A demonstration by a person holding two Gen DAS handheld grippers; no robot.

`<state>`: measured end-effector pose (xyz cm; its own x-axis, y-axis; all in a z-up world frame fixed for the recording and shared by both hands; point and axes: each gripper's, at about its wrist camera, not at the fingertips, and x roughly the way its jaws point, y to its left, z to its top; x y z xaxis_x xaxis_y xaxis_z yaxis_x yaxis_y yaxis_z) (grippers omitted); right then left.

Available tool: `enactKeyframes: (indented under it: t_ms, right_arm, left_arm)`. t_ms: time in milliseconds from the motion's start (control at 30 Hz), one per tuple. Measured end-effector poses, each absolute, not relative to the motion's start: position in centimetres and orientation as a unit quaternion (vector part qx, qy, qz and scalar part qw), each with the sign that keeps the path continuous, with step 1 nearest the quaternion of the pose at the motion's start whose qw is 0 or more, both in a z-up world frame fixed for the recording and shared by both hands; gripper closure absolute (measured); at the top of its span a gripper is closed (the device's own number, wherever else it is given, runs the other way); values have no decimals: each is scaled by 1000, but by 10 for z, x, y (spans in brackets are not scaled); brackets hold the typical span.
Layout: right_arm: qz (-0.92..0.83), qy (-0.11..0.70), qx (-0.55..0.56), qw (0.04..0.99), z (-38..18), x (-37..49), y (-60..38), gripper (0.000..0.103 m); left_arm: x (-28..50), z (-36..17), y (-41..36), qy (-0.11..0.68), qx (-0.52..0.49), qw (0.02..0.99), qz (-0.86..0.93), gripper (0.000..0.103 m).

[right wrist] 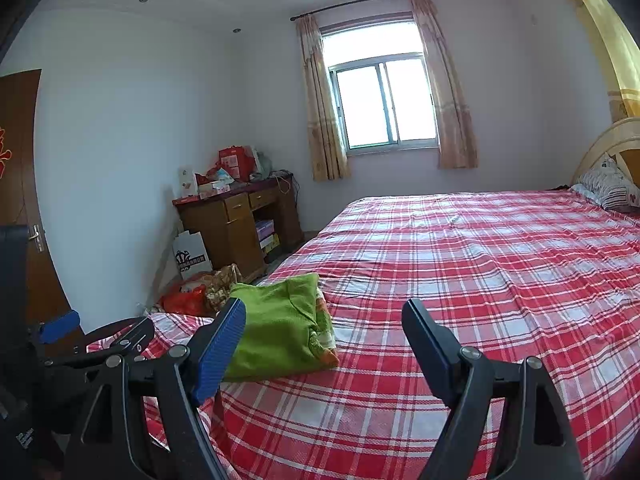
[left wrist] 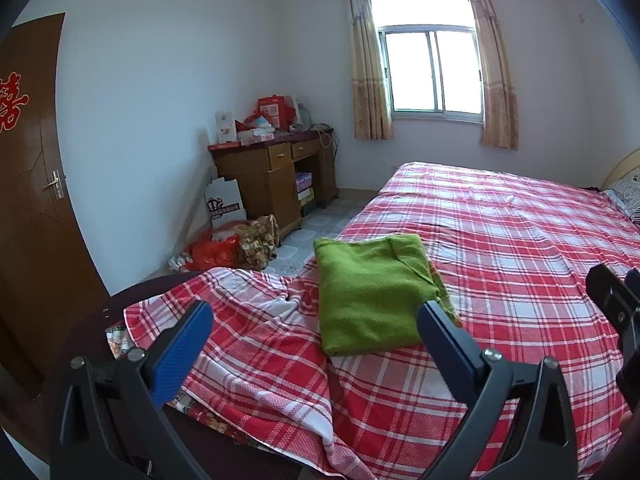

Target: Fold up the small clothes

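Left wrist view showed both tools, left tool [left wrist: 316,332] and right tool [right wrist: 324,328], wide open and empty near the soft, light, limp folded green garment [left wrist: 370,292], best pinched at its near edge.

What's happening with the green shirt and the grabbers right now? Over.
Left gripper open, empty. Right gripper open, empty. Green garment folded, lying on plaid bed near its corner, untouched. Nothing in the way.

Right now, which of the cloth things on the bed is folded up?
The green garment near the bed's foot corner: a neat folded block lying on the red plaid sheet, which is spread flat. The patterned pillow sits at the headboard.
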<state>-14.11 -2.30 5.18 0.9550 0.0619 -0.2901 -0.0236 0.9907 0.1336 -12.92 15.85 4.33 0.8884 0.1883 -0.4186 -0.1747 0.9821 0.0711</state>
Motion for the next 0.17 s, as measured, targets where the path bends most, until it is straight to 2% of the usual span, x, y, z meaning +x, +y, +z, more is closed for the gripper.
enactKeyframes:
  t_ms: [167]
  right_arm:
    - [20,155,71,985,49,-140,-25,22]
  left_arm:
    - [-129,43,159,218,18,971,92,0]
